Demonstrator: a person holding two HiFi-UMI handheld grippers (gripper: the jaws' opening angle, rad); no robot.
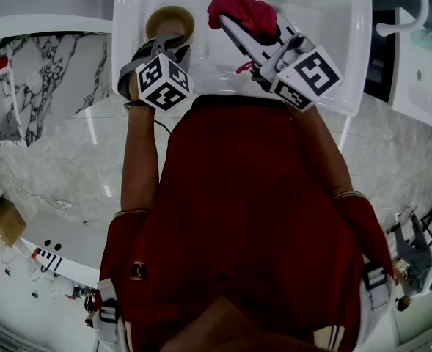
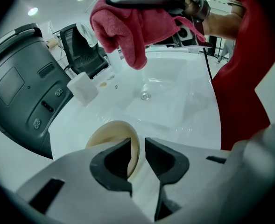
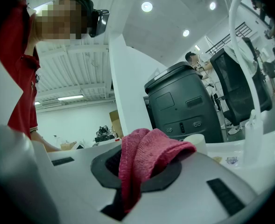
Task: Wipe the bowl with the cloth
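Observation:
A tan bowl (image 1: 170, 20) sits at the left side of a white sink basin (image 1: 333, 28). My left gripper (image 1: 173, 44) is shut on the bowl's near rim; in the left gripper view the rim of the bowl (image 2: 110, 139) stands between the dark pads of the left gripper (image 2: 137, 154). My right gripper (image 1: 234, 22) is shut on a red cloth (image 1: 243, 7) and holds it above the basin, to the right of the bowl and apart from it. The bunched cloth (image 3: 144, 157) fills the right gripper (image 3: 137, 171). The cloth (image 2: 130, 27) hangs over the basin.
The drain (image 2: 145, 96) lies in the basin's middle. A white cup-like object (image 2: 83, 87) stands on the sink's far edge. A dark grey machine (image 2: 20, 92) stands beyond the sink. A white faucet (image 3: 242, 55) rises at the right. A marble counter (image 1: 61, 72) lies left.

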